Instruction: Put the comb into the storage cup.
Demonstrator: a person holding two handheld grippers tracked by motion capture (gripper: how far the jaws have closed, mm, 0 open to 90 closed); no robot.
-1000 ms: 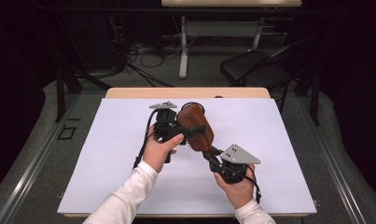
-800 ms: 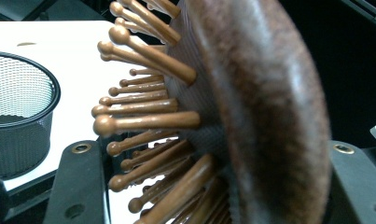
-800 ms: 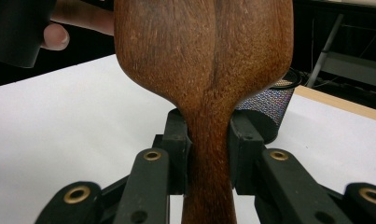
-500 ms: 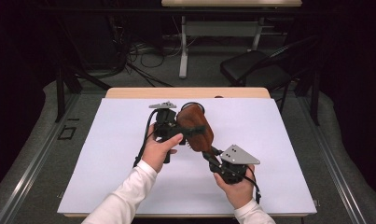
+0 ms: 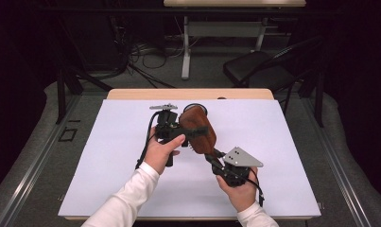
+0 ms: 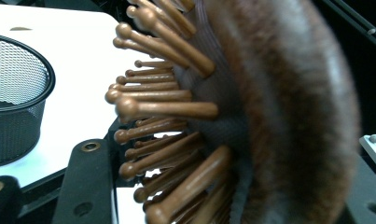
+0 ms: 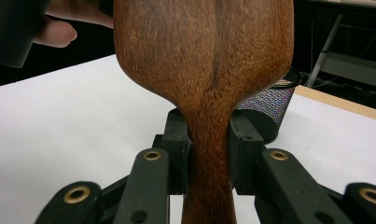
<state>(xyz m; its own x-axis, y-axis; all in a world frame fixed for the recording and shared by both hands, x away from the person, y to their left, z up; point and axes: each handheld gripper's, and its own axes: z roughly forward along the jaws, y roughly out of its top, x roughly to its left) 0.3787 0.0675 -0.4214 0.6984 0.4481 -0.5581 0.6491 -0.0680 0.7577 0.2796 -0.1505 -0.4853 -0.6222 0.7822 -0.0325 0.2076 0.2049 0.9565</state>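
Note:
A brown wooden hairbrush [image 5: 197,130] is held above the white mat, its handle toward the person. My right gripper [image 5: 212,155] is shut on the handle; in the right gripper view its pads [image 7: 176,140] press both sides of the handle of the hairbrush [image 7: 204,56]. My left gripper [image 5: 188,128] comes from the left onto the brush head. Its jaws have just been closing. In the left gripper view the hairbrush [image 6: 288,116] lies between them, bristle tips against the left jaw and the wooden back toward the right one.
A black mesh cup [image 5: 196,107] stands just behind the brush head, seen as the mesh cup [image 6: 13,102] and the mesh cup [image 7: 269,109] in the gripper views. The white mat [image 5: 108,165] covers the table. A chair and cables lie beyond the far edge.

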